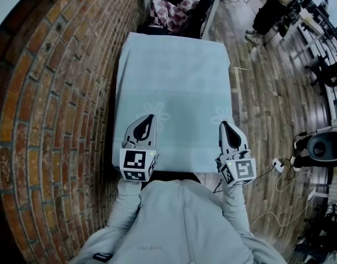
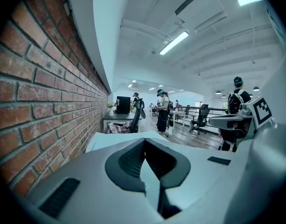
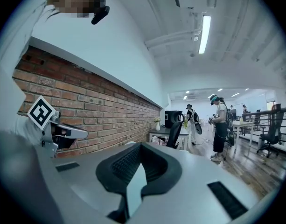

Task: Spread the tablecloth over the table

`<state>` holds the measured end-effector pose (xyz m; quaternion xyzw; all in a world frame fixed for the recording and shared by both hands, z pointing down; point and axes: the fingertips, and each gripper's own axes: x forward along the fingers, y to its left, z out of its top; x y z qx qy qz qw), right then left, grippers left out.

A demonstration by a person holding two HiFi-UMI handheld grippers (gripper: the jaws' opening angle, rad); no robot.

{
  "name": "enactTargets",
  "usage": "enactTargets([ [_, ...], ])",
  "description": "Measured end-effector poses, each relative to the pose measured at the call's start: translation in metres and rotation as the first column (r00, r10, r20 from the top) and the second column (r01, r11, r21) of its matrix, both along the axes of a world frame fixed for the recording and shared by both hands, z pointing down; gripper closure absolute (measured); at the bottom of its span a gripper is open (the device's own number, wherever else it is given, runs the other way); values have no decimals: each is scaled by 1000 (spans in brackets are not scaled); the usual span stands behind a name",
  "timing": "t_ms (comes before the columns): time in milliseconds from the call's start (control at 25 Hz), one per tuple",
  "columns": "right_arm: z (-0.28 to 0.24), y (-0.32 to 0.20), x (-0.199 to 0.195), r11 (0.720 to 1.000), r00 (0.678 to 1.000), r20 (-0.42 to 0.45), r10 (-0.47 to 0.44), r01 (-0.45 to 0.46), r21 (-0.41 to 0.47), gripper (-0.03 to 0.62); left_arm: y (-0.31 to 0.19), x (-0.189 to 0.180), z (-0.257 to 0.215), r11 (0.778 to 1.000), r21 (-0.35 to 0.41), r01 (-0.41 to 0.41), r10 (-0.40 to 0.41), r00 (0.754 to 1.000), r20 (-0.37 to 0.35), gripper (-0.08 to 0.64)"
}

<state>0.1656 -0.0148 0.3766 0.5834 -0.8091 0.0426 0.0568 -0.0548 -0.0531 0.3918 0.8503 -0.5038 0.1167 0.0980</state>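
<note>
Brick wall [image 1: 58, 92] on my left. Tablecloth [image 1: 173, 76] lies flat just beside it, draping the whole desk; spreading looks done. Left tongs [image 1: 151, 117] nearer the wall, right tongs [image 1: 224, 125] farther out, both pressed together and empty, probably parked above the near hem for smoothing.

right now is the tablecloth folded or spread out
Spread: in the head view the tablecloth lies flat as one open rectangle, with no folded layers showing.

Arms forward, parallel; left gripper [image 1: 152, 116], right gripper [image 1: 222, 124] fingers closed.
</note>
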Motion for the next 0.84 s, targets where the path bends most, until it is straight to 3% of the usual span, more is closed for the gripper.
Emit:
enactTargets([
  [840,4,2,4,1000,1000,-22,-10,10,-19,571,-2,5,-1,1000,19,-13,13,1000,26,535],
])
